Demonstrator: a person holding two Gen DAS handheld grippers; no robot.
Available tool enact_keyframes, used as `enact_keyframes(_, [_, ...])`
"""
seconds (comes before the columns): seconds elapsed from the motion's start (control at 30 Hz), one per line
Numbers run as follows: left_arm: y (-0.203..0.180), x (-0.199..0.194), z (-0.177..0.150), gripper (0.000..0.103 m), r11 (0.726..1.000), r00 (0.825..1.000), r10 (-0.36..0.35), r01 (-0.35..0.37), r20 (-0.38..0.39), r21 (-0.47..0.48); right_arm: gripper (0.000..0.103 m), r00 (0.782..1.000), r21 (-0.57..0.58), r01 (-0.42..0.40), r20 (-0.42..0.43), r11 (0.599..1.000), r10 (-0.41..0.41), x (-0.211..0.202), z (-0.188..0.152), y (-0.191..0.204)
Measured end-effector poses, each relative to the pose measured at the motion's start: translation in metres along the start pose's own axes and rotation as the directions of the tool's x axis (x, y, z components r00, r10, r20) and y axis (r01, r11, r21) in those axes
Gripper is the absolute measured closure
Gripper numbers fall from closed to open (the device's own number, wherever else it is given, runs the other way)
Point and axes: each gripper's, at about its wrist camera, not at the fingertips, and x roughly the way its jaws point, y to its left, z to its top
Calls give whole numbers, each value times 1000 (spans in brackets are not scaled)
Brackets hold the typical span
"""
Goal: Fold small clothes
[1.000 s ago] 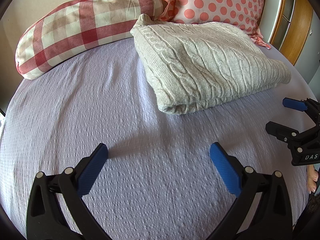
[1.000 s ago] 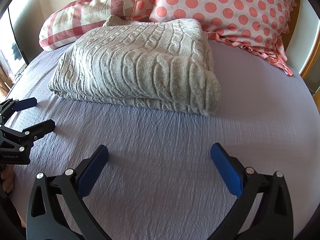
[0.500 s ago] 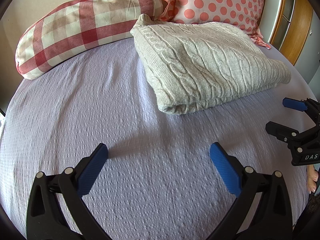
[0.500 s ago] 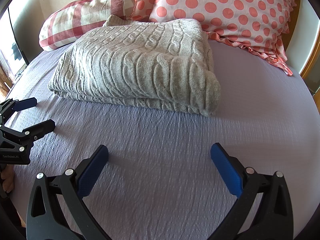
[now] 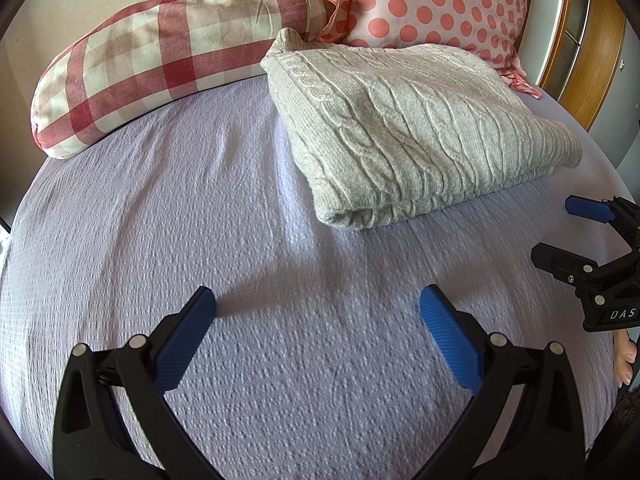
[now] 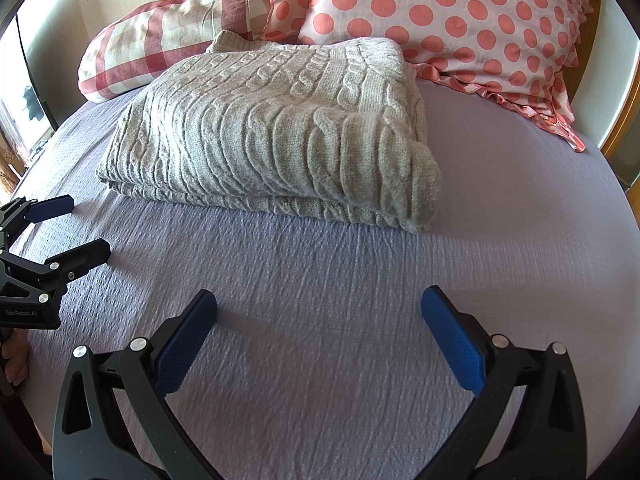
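A grey cable-knit sweater [image 5: 416, 128] lies folded in a thick rectangle on the lilac bed sheet [image 5: 168, 220], its far edge touching the pillows. It also shows in the right wrist view [image 6: 280, 140]. My left gripper [image 5: 316, 304] is open and empty, above the sheet short of the sweater's near left corner. My right gripper [image 6: 318, 304] is open and empty, above the sheet in front of the sweater's near right corner. The right gripper also shows at the right edge of the left wrist view [image 5: 560, 232], and the left gripper at the left edge of the right wrist view [image 6: 76, 228].
A red-and-cream checked pillow [image 5: 160, 48] and a pink polka-dot pillow [image 5: 436, 0] lie at the head of the bed. A wooden frame [image 5: 580, 48] stands at the right. The bed's left edge [image 6: 24, 172] drops off beside the left gripper.
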Motion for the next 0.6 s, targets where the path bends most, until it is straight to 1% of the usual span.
enact_keyframes(0.37, [-1, 1, 1, 2, 1000, 1000, 0, 0, -1, 2, 1, 1000, 0, 0, 0, 1000, 0, 0, 0, 0])
enact_keyframes(0.6, [0, 2, 2, 2, 1000, 1000, -5, 5, -16, 5, 1, 1000, 0, 0, 0, 1000, 0, 0, 0, 0])
